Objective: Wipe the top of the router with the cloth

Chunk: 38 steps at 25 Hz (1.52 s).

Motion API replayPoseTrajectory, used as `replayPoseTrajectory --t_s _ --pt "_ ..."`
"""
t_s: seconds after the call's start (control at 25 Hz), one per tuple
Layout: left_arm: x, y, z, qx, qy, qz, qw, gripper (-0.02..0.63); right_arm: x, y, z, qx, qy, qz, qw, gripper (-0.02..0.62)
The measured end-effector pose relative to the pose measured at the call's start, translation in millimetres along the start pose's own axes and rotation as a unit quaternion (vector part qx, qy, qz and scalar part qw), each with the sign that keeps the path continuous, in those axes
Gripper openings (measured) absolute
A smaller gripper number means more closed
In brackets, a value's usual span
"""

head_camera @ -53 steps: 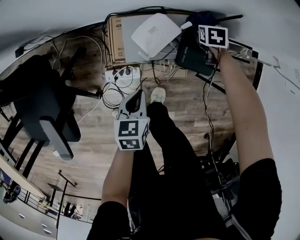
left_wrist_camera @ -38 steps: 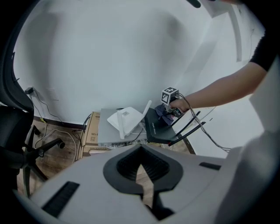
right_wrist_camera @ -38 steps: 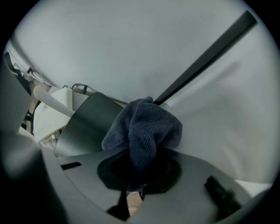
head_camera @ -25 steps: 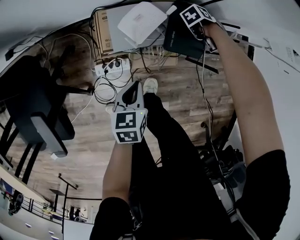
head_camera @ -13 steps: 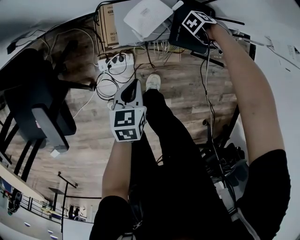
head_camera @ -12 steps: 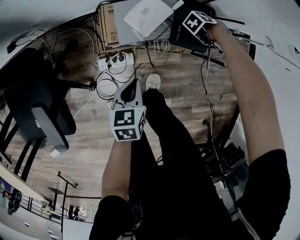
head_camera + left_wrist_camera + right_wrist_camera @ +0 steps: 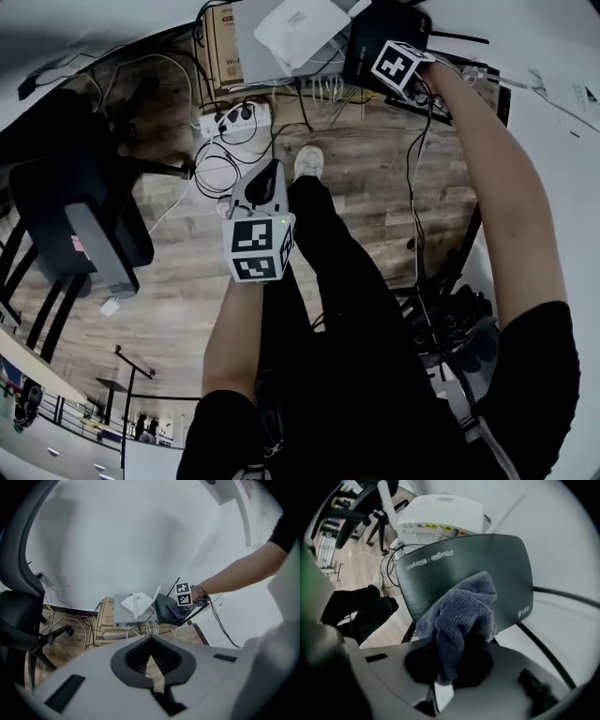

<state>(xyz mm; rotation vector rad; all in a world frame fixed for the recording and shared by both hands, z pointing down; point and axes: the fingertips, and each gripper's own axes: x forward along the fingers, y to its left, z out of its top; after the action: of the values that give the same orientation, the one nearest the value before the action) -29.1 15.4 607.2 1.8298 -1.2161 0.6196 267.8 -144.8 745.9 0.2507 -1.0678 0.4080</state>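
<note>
A dark router (image 7: 464, 564) lies flat in front of my right gripper (image 7: 452, 660), whose jaws are shut on a grey-blue cloth (image 7: 461, 609). The bunched cloth rests against the router's top near its middle. In the head view the right gripper's marker cube (image 7: 398, 66) covers the near right part of the dark router (image 7: 370, 42). My left gripper (image 7: 270, 173) hangs low over the wooden floor, well short of the router, shut and holding nothing. From the left gripper (image 7: 150, 639) the dark router (image 7: 166, 611) shows far ahead.
A white router (image 7: 440, 510) sits on a grey box beside the dark one, on a cardboard box (image 7: 217, 47). A black antenna (image 7: 562, 597) sticks out to the right. A power strip (image 7: 234, 120) with tangled cables lies on the floor. An office chair (image 7: 75, 206) stands at the left.
My right gripper has drawn the cloth across the dark router's top toward me. The left gripper has stayed hanging over the floor, still shut.
</note>
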Motion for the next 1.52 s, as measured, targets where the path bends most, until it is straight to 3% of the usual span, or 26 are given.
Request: replayPoseTrajectory --t_s 0.16,0.24,0.4,0.52,0.72,0.88,1.16,1.52 --pt "-1.1 -0.3 -6.9 0.007 0.006 -0.002 1.0 0.011 -1.8 18.0 8.4 -0.058 -0.001 -0.012 0.998 0.044" --pt "-3.2 0.1 -9.4 0.007 0.007 -0.001 0.9999 0.011 -6.8 24.9 15.3 -0.11 -0.018 -0.026 0.993 0.044" --pt "-5.4 4.7 -11.8 0.005 0.008 0.004 0.9999 0.011 -14.9 37.5 28.2 -0.249 -0.047 -0.073 0.965 0.044" --pt "-4.5 5.3 -10.3 0.005 0.006 0.005 1.0 0.011 -13.7 36.6 30.0 -0.287 -0.045 -0.086 0.953 0.044" --pt "-1.4 1.1 -9.7 0.003 0.007 0.003 1.0 0.011 -14.4 20.9 34.0 -0.29 -0.035 -0.116 0.949 0.044" --pt "3.2 0.4 -12.4 -0.001 0.013 0.004 0.9999 0.011 -14.9 -3.1 42.4 -0.265 -0.039 -0.141 0.953 0.044" --pt "15.6 6.5 -9.7 -0.017 0.013 0.013 0.9997 0.011 -17.1 -44.4 54.4 -0.217 -0.075 -0.153 0.961 0.044" --pt "34.6 -0.7 2.4 -0.016 0.018 0.011 0.9997 0.011 -19.3 -84.5 65.6 -0.169 -0.108 -0.139 0.97 0.044"
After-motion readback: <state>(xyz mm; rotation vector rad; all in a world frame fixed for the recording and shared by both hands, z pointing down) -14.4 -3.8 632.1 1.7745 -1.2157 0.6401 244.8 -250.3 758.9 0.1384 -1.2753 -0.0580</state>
